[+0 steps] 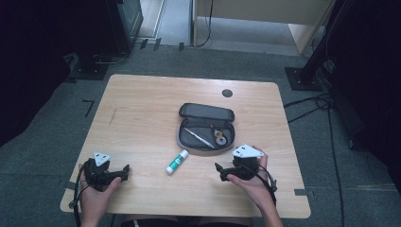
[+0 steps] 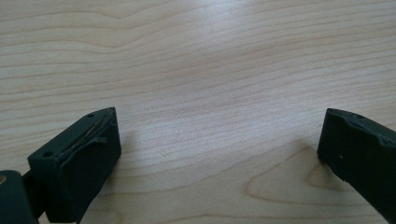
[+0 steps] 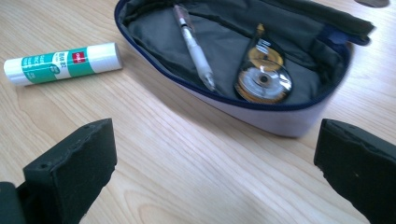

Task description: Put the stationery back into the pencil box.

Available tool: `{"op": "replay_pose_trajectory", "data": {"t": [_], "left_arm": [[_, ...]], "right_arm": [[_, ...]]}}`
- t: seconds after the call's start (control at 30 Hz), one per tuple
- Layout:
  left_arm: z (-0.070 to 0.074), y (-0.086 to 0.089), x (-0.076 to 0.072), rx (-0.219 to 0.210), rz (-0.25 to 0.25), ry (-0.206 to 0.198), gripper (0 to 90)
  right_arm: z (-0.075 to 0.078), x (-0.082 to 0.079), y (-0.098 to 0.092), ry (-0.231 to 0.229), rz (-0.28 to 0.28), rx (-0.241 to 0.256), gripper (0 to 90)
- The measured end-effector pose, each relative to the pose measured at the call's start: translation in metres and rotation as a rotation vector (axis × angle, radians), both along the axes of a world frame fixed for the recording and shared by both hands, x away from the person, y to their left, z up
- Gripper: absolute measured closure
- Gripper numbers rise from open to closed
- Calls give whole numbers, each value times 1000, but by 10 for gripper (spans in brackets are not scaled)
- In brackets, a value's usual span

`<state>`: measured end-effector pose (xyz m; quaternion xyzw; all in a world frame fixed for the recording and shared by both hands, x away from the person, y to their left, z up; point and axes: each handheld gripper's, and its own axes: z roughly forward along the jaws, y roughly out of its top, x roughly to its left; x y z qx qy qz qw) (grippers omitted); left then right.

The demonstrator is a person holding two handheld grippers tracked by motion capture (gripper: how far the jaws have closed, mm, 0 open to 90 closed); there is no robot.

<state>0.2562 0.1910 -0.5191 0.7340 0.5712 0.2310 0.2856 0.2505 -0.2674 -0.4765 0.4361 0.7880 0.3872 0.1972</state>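
An open grey pencil case point(image 1: 189, 138) lies near the table's middle, its lid point(image 1: 206, 112) folded back. Inside rest a pen point(image 1: 199, 137) and a round correction tape point(image 1: 220, 138). A white and green glue stick point(image 1: 177, 161) lies on the wood just left of the case's front. My right gripper point(image 1: 219, 171) stands open in front of the case, pointing left. Its own view shows the case wall point(image 3: 280, 119), the pen point(image 3: 194, 46), the tape point(image 3: 264, 77) and the glue stick point(image 3: 63, 63) beyond wide jaws. My left gripper point(image 1: 125, 171) is open at the front left, over bare wood point(image 2: 219, 93).
A dark round cap point(image 1: 227, 93) sits in the tabletop behind the case. Black stands point(image 1: 94, 66) and cables point(image 1: 312, 101) lie on the grey floor around the table. The table's front edge point(image 1: 189, 212) runs just below both hands.
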Motion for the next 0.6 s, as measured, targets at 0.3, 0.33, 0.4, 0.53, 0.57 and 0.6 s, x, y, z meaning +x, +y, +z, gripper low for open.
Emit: {"op": "replay_pose_trajectory", "data": {"t": [0.3,0.33,0.4,0.53,0.57,0.6], "left_arm": [[0,0,0,-4,1,-2,0],[0,0,0,-3,1,-2,0],[0,0,0,-4,1,-2,0],[0,1,0,-15,4,-3,0],[0,1,0,-13,3,-2,0],[0,0,0,-10,3,-2,0]], "right_arm": [[4,-11,-27,4,-73,6,0],[4,-12,-31,7,-87,13,0],[3,-14,-38,11,-109,24,0],[-2,-19,-52,19,-128,24,0],[-4,-20,-55,26,-131,24,0],[-6,-21,-59,30,-136,19,0]]}}
